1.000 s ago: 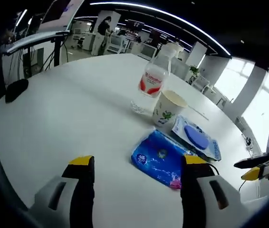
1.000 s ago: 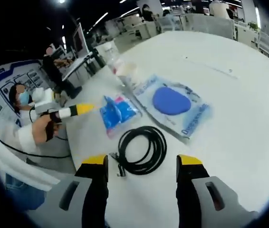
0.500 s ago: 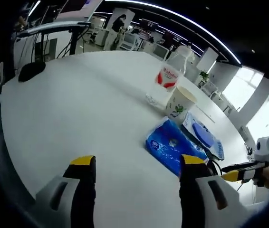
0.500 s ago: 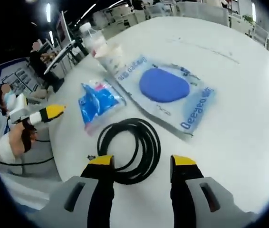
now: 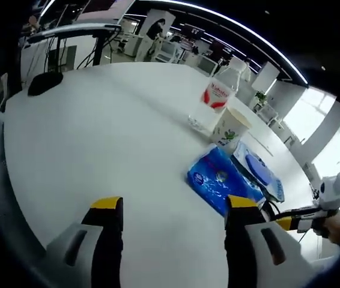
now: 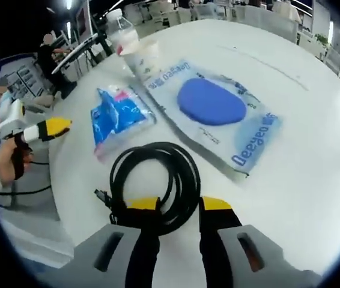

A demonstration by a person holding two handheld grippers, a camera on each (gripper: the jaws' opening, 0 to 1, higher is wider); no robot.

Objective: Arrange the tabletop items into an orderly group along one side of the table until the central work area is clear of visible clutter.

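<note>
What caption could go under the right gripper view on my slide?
Right tool closing around a coiled black cable beside a blue tissue pack and a bagged blue pad.

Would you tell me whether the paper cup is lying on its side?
No, the paper cup stands upright beside the water bottle.

The table [image 6: 314,174] has a smooth, matt white top. The coiled cable [image 6: 155,183] looks like black rubber with a slight sheen. The tissue pack [image 6: 117,112] and blue-pad pouch [image 6: 218,114] are glossy plastic film; at 12 o'clock, a matt paper cup [image 5: 230,128] and clear plastic bottle [image 5: 213,102].
</note>
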